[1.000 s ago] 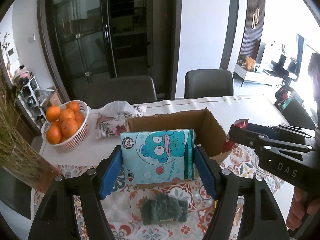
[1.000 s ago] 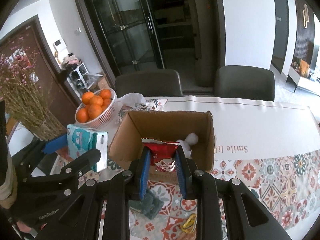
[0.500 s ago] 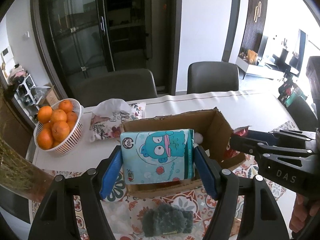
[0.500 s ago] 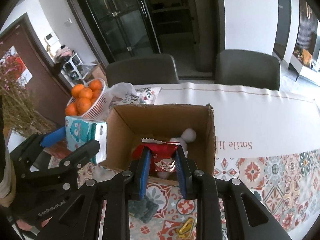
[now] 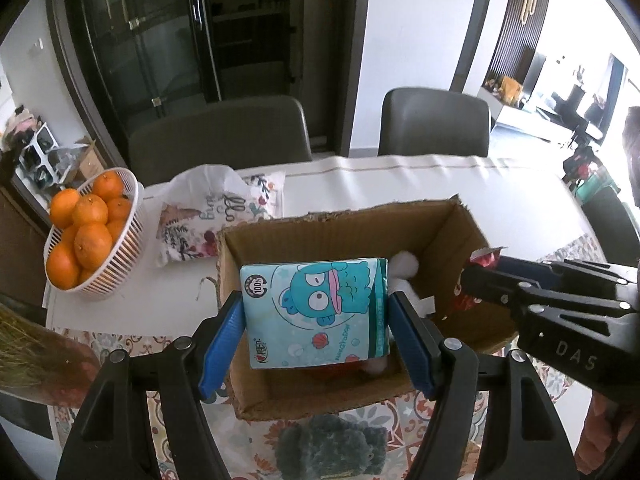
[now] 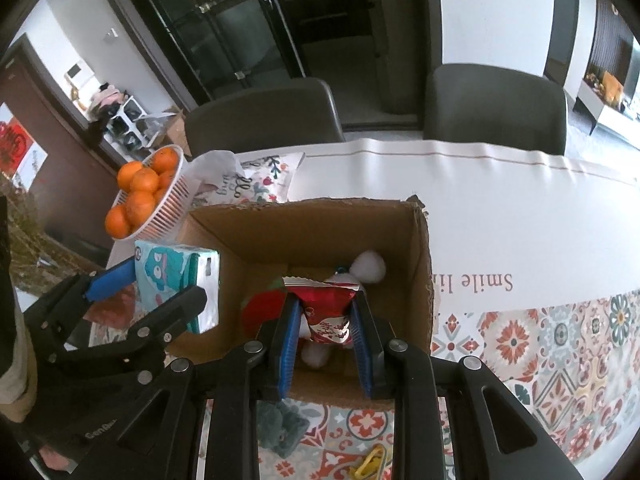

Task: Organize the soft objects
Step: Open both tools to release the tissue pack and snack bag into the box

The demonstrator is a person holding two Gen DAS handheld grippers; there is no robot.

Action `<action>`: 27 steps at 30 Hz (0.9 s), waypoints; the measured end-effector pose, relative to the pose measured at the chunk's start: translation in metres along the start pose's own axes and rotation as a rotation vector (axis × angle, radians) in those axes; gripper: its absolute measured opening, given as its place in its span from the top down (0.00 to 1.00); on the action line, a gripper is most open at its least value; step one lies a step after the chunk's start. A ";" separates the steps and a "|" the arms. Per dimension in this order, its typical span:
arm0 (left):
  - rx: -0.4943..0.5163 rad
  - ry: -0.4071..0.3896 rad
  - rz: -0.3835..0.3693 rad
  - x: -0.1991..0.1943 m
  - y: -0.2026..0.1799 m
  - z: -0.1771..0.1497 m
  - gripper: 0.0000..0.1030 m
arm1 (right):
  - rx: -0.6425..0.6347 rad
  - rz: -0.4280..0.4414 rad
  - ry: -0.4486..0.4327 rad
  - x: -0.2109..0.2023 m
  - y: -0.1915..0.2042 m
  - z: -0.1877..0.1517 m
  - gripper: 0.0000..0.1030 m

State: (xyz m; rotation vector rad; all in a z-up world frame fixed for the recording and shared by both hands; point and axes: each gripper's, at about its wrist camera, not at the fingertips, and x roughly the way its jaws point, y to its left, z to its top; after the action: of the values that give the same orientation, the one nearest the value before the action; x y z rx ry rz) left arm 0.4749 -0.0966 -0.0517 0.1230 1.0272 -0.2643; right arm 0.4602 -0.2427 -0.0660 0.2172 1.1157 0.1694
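Both held packs now hang lower, over the open brown cardboard box (image 6: 418, 280).
Left gripper (image 5: 316, 320) clamps the teal cartoon tissue pack (image 5: 316, 310); right gripper (image 6: 326, 322) pinches the red foil packet (image 6: 326, 306); white plush toy (image 6: 370, 266) inside, at 1 o'clock.

Teal tissue pack (image 5: 316, 312) printed with a blue-green cartoon fish, red shells and white bubbles. Glossy red snack pouch (image 6: 329, 312) with white lettering. Plain brown cardboard box (image 6: 320, 220) holding a white fluffy plush (image 6: 370, 266). Blue pads (image 5: 222, 344) on black gripper frames. Bright oranges (image 5: 90, 220) in a white ribbed basket (image 5: 120, 264). White tablecloth (image 6: 520, 208) bordered with red, teal and orange tile motifs. Dark grey-green fuzzy cloth (image 5: 332, 450).
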 end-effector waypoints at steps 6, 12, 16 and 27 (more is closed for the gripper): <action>-0.001 0.033 0.015 0.010 -0.001 0.000 0.23 | 0.023 0.001 0.024 0.010 -0.007 0.002 0.58; 0.005 0.017 0.023 0.002 -0.002 -0.003 0.18 | 0.028 -0.030 0.001 0.001 -0.008 -0.001 0.54; -0.004 -0.005 0.035 -0.012 -0.001 -0.008 0.18 | 0.029 -0.071 -0.025 -0.012 -0.008 -0.006 0.54; 0.028 -0.099 0.067 -0.061 -0.012 -0.033 0.17 | 0.026 -0.087 -0.093 -0.049 -0.004 -0.030 0.54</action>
State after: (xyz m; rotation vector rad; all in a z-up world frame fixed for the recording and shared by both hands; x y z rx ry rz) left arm 0.4145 -0.0910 -0.0157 0.1680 0.9194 -0.2214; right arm 0.4119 -0.2559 -0.0371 0.1973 1.0336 0.0672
